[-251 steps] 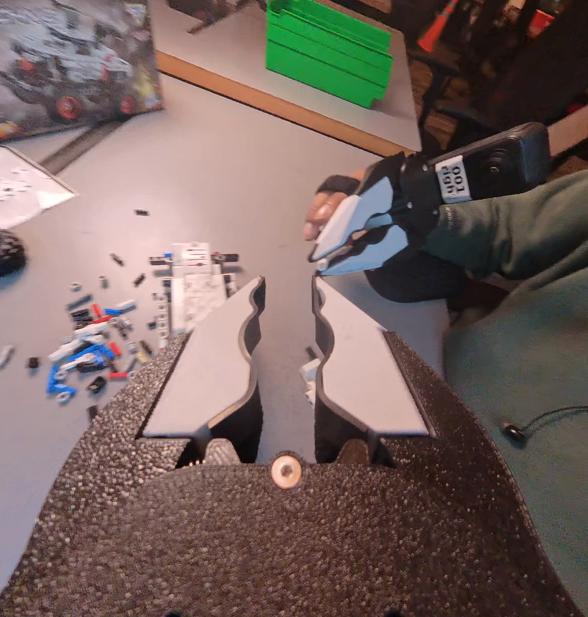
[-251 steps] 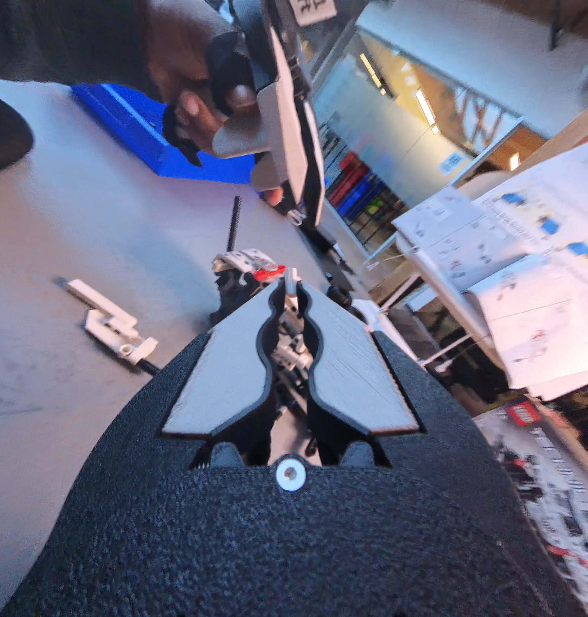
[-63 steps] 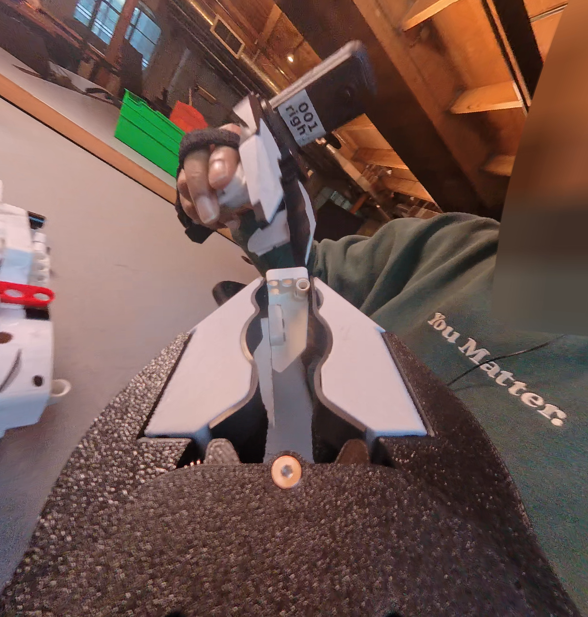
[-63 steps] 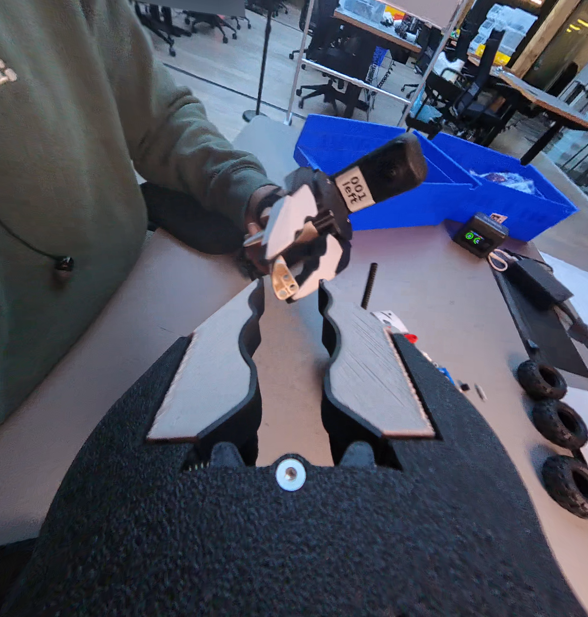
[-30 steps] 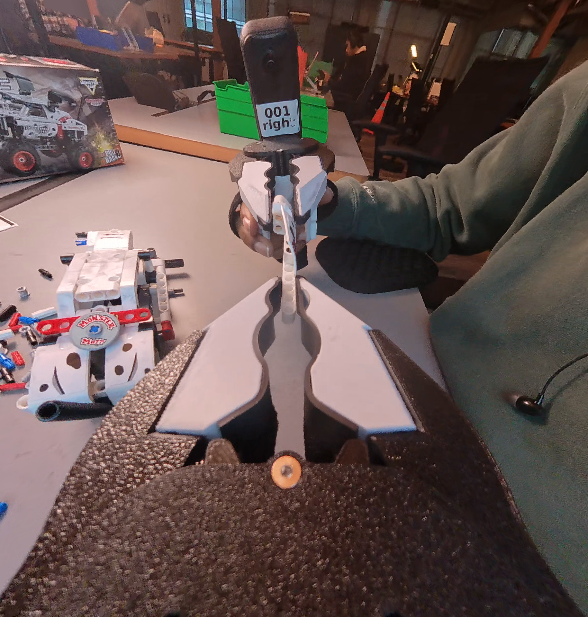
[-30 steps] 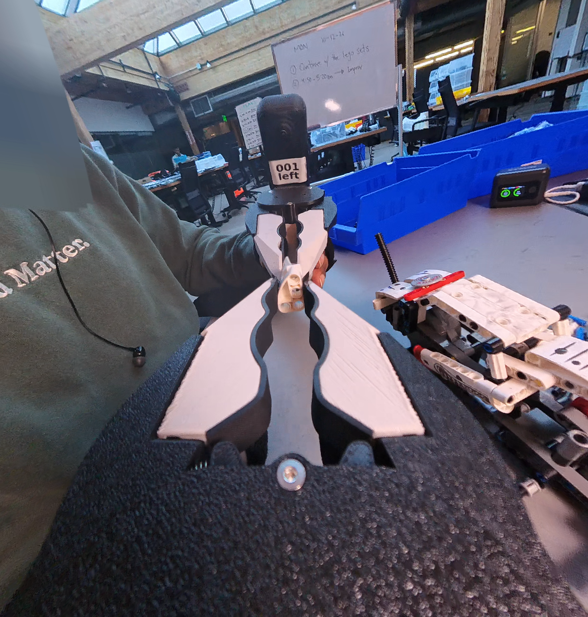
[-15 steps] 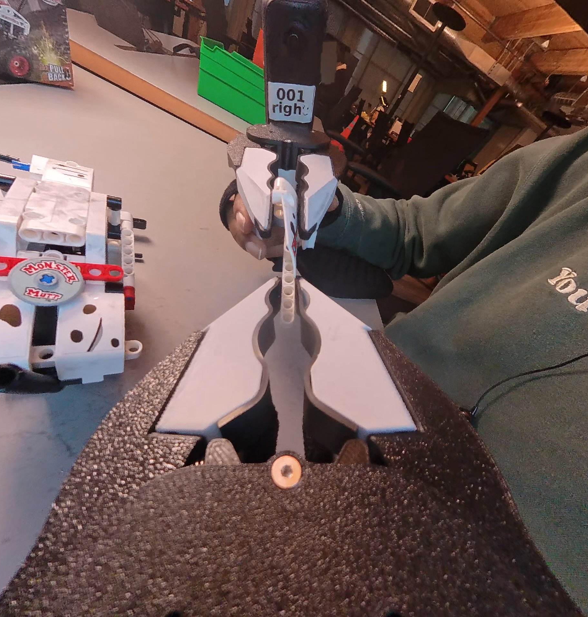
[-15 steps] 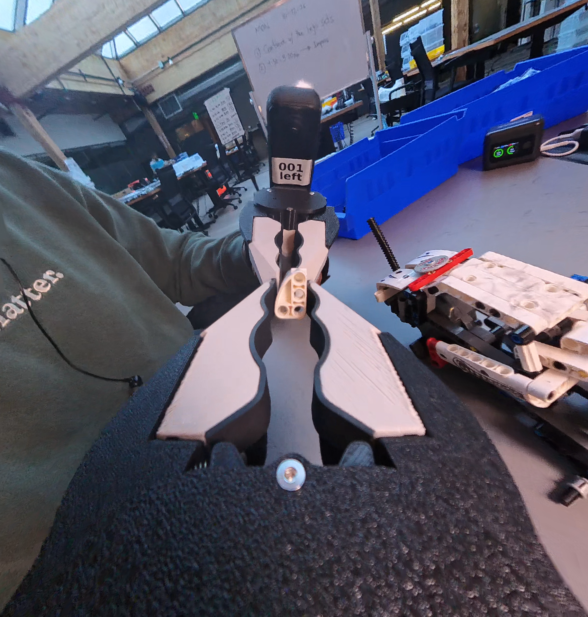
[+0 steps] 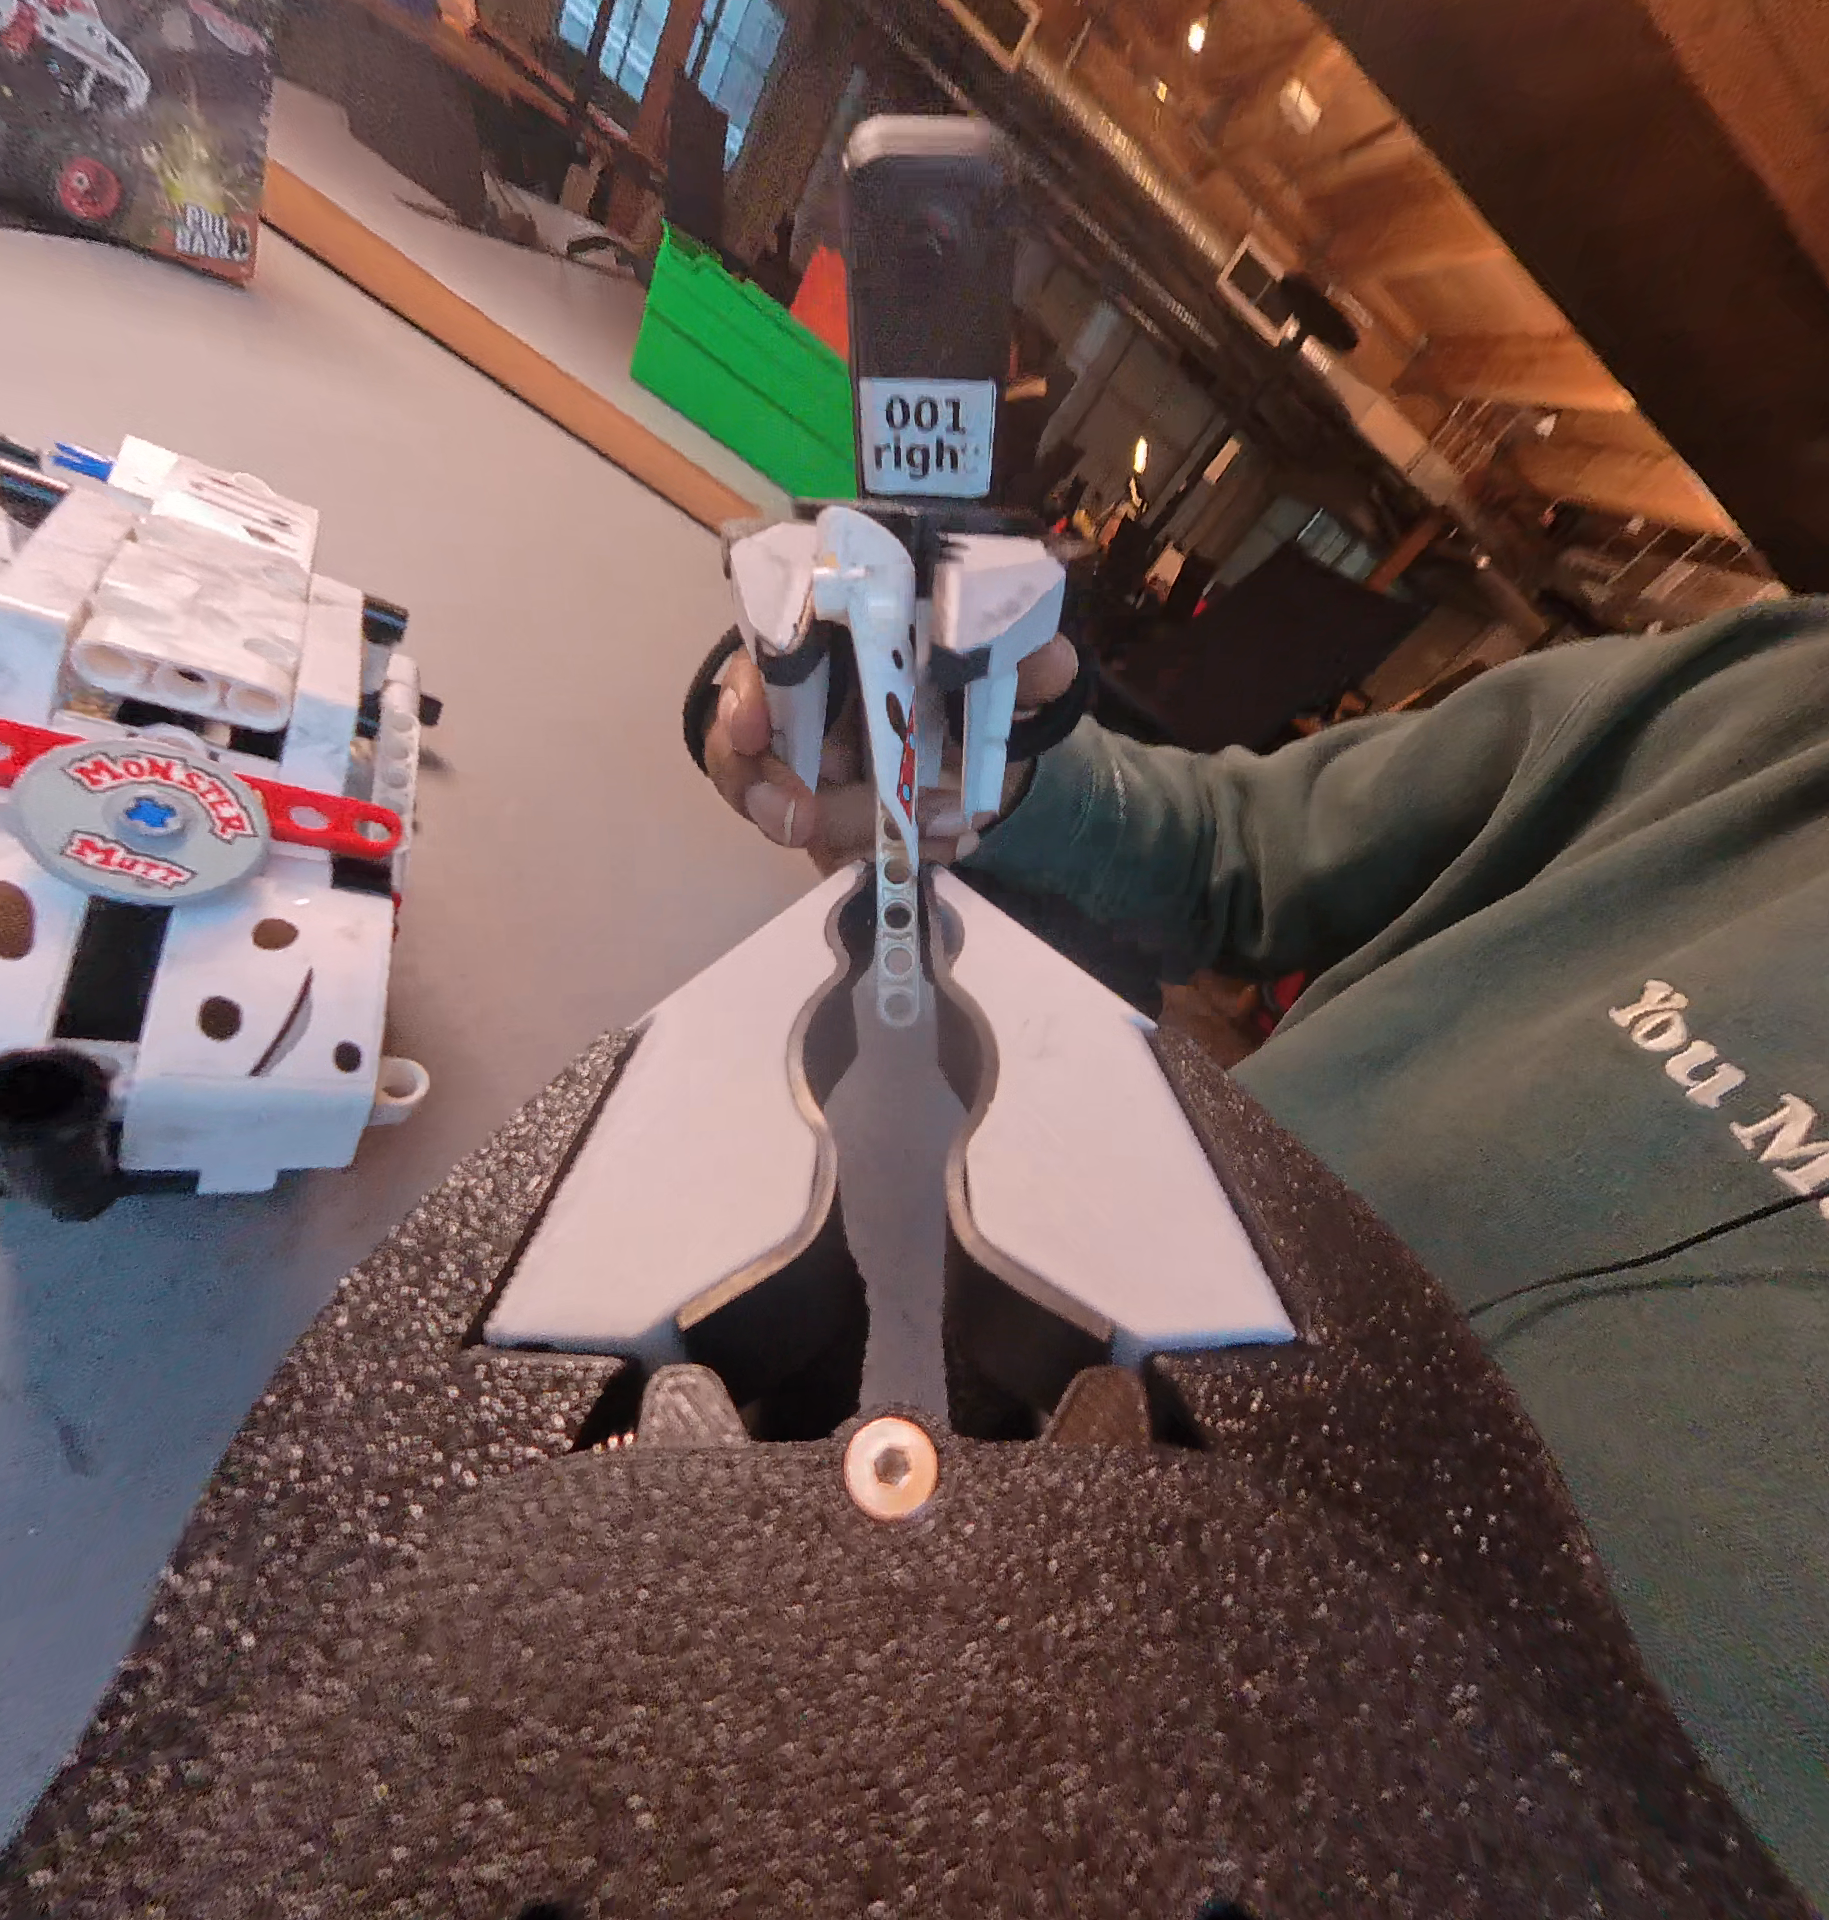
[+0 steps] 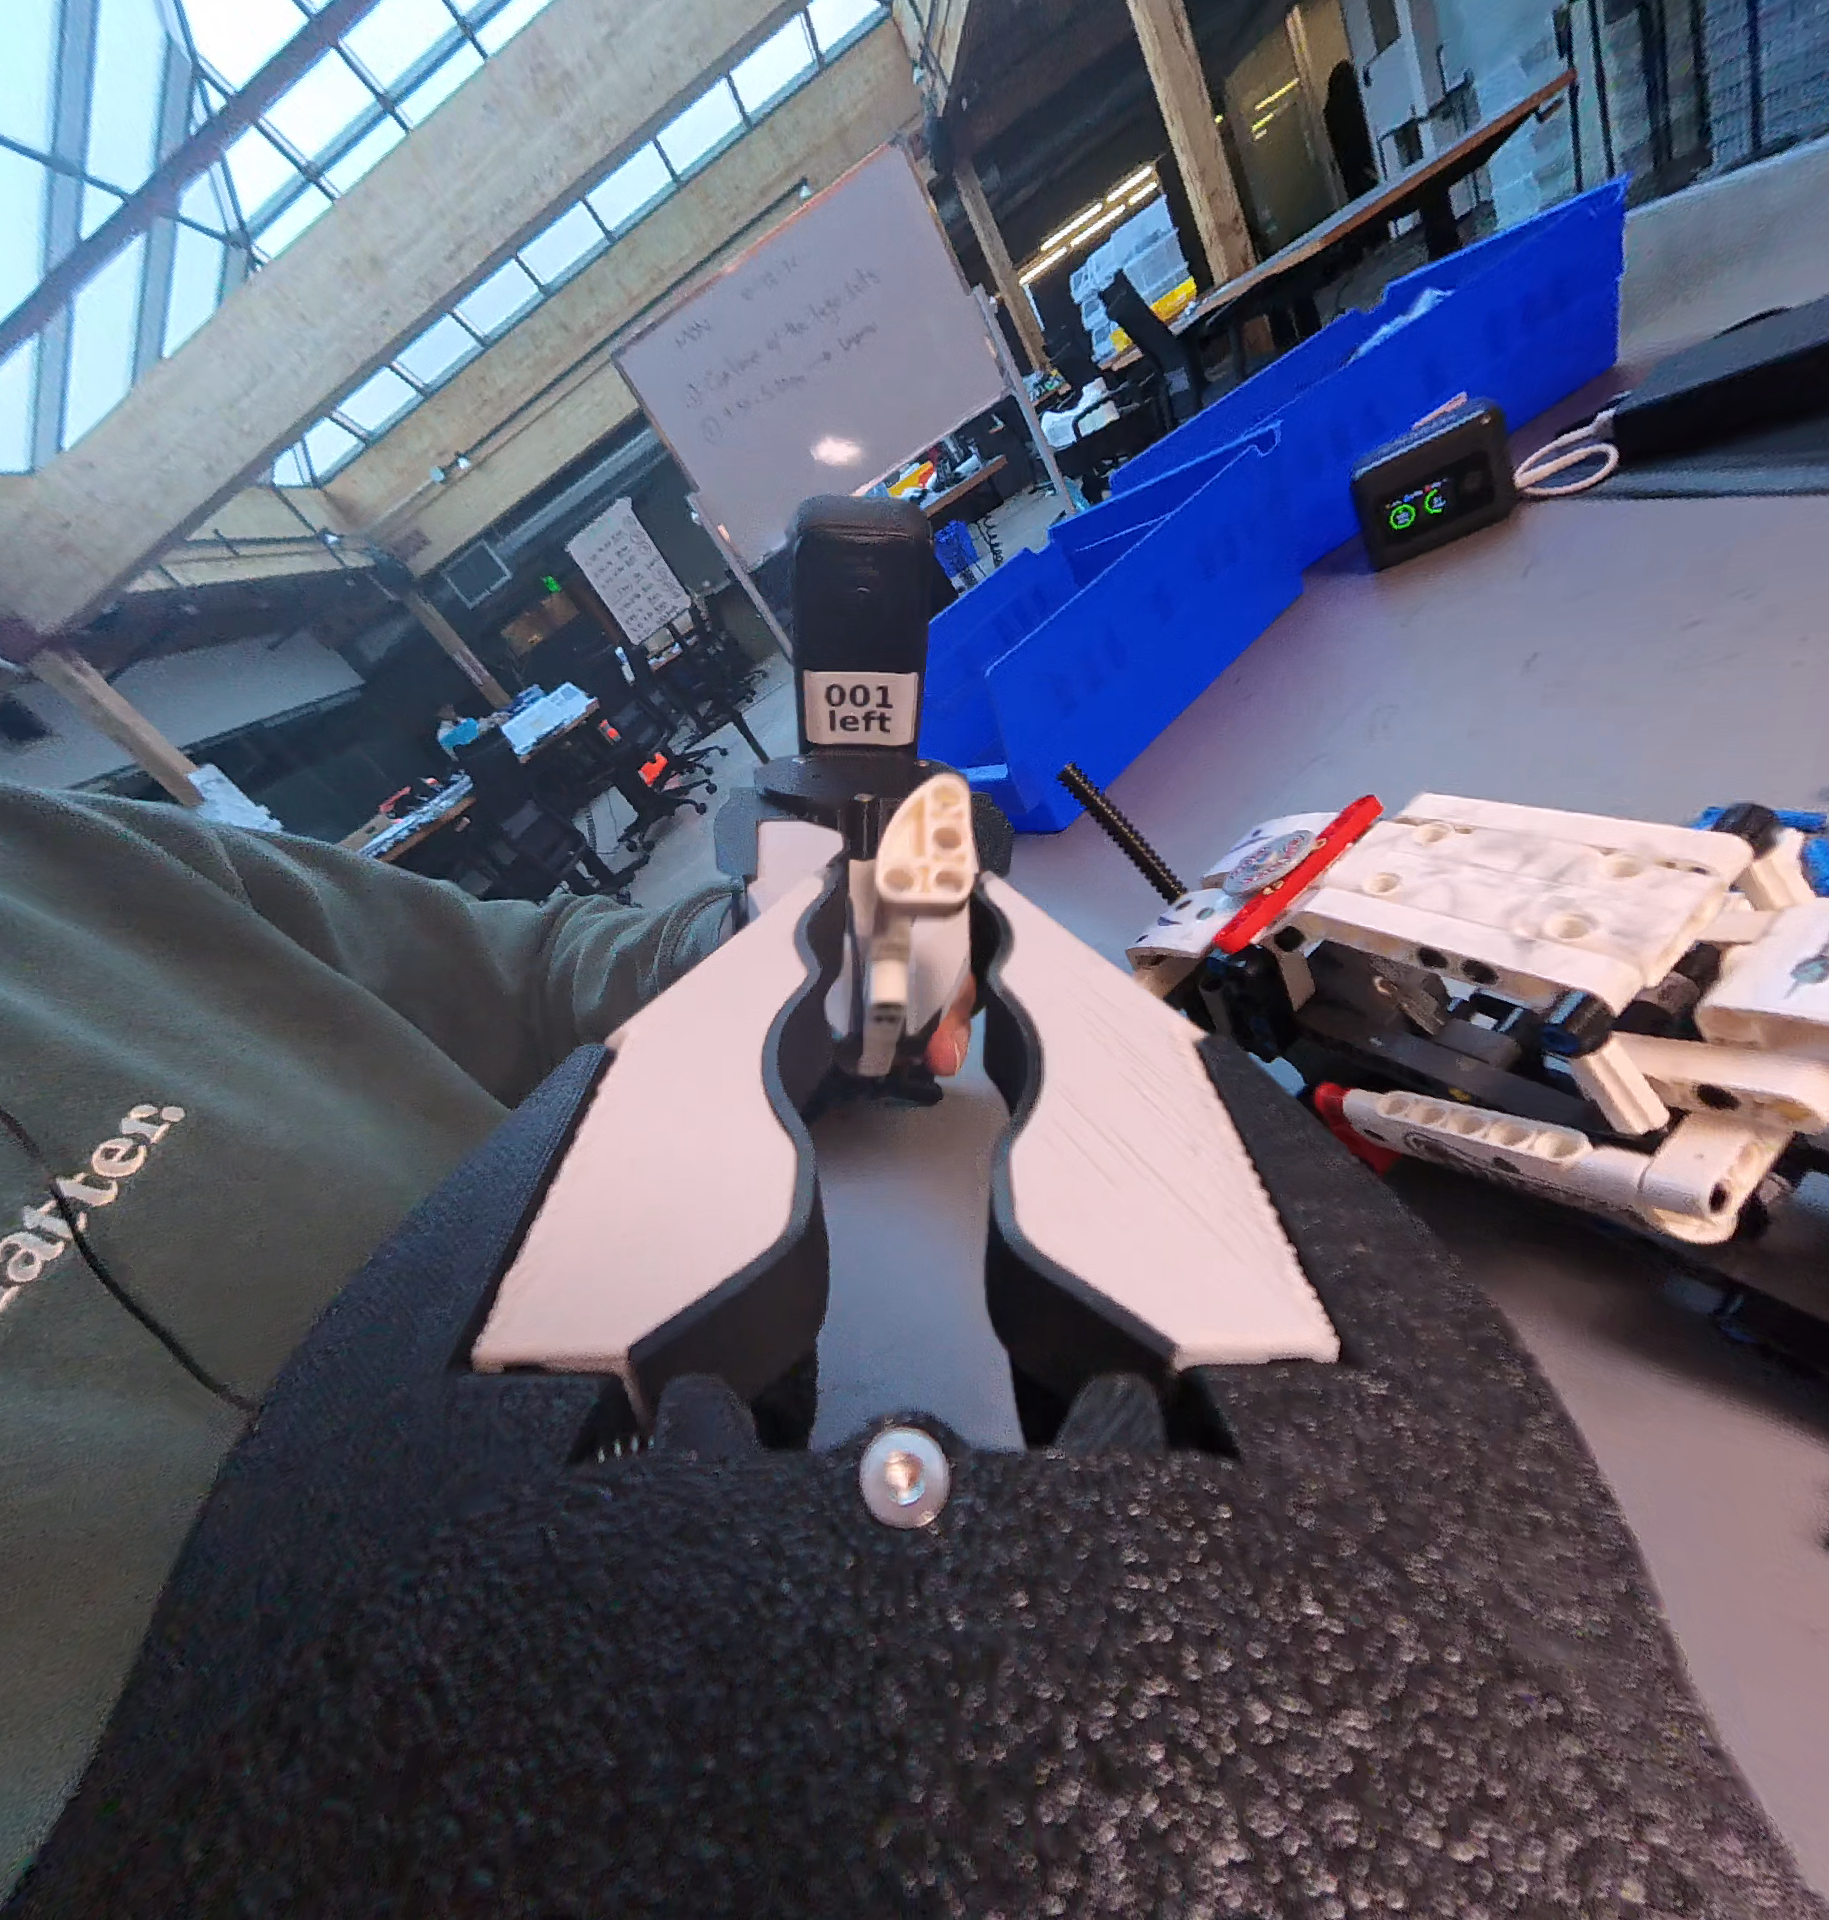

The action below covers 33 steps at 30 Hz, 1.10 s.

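A white toy panel (image 9: 894, 821) was pinched at the left gripper (image 9: 897, 894) tips; the right gripper (image 10: 894, 914) was spread apart around it, gripping nothing.

The left wrist view sat low on the left tool (image 9: 897, 894), looking forward along its fingers and tilted, straight at the right tool (image 9: 894, 665) close ahead. The right wrist view rode the right tool (image 10: 894, 914) the same way, facing back at the left tool (image 10: 868, 935) just in front. So the two cameras faced each other, very near. Both caught the white toy truck (image 9: 162, 831) on the grey surface (image 9: 536, 644): off to the left in the left view, off to the right (image 10: 1512, 935) in the right view. Both also took in the person's green sweatshirt (image 9: 1512, 1039) at the opposite edge.
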Each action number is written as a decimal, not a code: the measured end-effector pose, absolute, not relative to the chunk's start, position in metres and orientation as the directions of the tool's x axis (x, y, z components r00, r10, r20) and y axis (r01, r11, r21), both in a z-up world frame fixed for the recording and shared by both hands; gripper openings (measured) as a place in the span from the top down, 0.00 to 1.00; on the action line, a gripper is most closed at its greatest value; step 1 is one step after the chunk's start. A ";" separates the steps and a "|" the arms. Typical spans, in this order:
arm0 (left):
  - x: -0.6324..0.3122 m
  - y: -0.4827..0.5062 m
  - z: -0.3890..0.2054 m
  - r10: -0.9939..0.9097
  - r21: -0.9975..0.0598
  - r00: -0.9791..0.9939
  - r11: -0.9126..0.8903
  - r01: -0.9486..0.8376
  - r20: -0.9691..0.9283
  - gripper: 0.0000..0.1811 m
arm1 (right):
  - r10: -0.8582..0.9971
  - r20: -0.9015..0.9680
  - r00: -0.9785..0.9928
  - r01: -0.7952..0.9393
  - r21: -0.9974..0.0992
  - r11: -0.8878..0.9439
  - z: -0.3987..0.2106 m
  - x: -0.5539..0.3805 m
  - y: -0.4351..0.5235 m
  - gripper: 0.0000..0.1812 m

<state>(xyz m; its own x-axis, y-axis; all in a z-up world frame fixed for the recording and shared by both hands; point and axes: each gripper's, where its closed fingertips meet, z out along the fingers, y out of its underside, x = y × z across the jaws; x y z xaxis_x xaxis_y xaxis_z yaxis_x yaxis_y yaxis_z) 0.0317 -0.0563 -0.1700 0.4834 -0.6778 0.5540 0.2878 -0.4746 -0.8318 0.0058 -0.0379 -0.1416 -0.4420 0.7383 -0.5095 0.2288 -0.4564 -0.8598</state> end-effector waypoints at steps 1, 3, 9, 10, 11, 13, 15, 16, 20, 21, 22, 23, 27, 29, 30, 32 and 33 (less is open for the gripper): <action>0.028 -0.055 -0.165 -0.674 -0.826 0.478 -0.460 0.325 0.563 0.96 | 0.744 -0.490 -0.454 0.225 -0.871 -0.437 -0.141 0.008 -0.040 0.85; 0.022 -0.053 -0.156 -0.677 -0.815 0.458 -0.432 0.385 0.576 0.96 | 0.749 -0.475 -0.462 0.234 -0.880 -0.414 -0.144 0.008 -0.046 0.86; 0.024 -0.054 -0.155 -0.689 -0.831 0.470 -0.411 0.375 0.552 0.96 | 0.751 -0.451 -0.482 0.241 -0.892 -0.381 -0.145 0.008 -0.052 0.97; 0.023 -0.055 -0.153 -0.697 -0.834 0.464 -0.406 0.373 0.547 0.93 | 0.753 -0.433 -0.496 0.249 -0.901 -0.354 -0.145 0.011 -0.053 0.97; 0.019 -0.054 -0.148 -0.699 -0.828 0.454 -0.398 0.394 0.553 0.85 | 0.752 -0.422 -0.506 0.263 -0.906 -0.331 -0.146 0.014 -0.054 0.97; 0.010 -0.056 -0.139 -0.706 -0.819 0.436 -0.386 0.424 0.558 0.77 | 0.758 -0.398 -0.517 0.315 -0.912 -0.264 -0.153 0.019 -0.059 0.97; 0.017 -0.060 -0.139 -0.729 -0.833 0.418 -0.396 0.387 0.541 0.80 | 0.760 -0.394 -0.517 0.349 -0.908 -0.233 -0.159 0.019 -0.066 0.97; 0.024 -0.064 -0.142 -0.745 -0.844 0.409 -0.406 0.351 0.528 0.84 | 0.757 -0.397 -0.520 0.363 -0.904 -0.225 -0.162 0.018 -0.071 0.97; 0.028 -0.065 -0.146 -0.752 -0.891 0.477 -0.374 0.258 0.455 0.96 | 0.751 -0.381 -0.539 0.339 -0.915 -0.221 -0.161 0.017 -0.074 0.97; 0.028 -0.067 -0.143 -0.757 -0.896 0.479 -0.369 0.248 0.445 0.96 | 0.744 -0.378 -0.550 0.325 -0.918 -0.226 -0.159 0.017 -0.074 0.97; 0.028 -0.068 -0.144 -0.761 -0.900 0.481 -0.371 0.228 0.435 0.96 | 0.746 -0.360 -0.560 0.313 -0.926 -0.211 -0.159 0.018 -0.075 0.97; 0.029 -0.070 -0.144 -0.764 -0.902 0.480 -0.375 0.213 0.431 0.96 | 0.746 -0.349 -0.567 0.307 -0.930 -0.201 -0.159 0.019 -0.076 0.97; 0.026 -0.075 -0.144 -0.772 -0.907 0.478 -0.379 0.182 0.418 0.96 | 0.721 -0.340 -0.604 0.293 -0.936 -0.195 -0.154 0.027 -0.074 0.97; -0.016 -0.072 -0.138 -0.714 -0.902 0.551 -0.347 0.257 0.432 0.96 | 0.749 -0.371 -0.549 0.186 -0.928 -0.323 -0.125 0.040 -0.029 0.97; -0.028 -0.074 -0.135 -0.702 -0.892 0.550 -0.340 0.299 0.452 0.96 | 0.802 -0.338 -0.493 0.162 -0.941 -0.297 -0.124 0.044 -0.009 0.97; -0.023 -0.072 -0.136 -0.714 -0.886 0.527 -0.340 0.315 0.461 0.96 | 0.824 -0.310 -0.474 0.245 -0.945 -0.215 -0.139 0.050 -0.007 0.97; -0.016 -0.070 -0.137 -0.723 -0.877 0.500 -0.356 0.322 0.477 0.96 | 0.849 -0.263 -0.458 0.298 -0.945 -0.132 -0.156 0.048 -0.010 0.97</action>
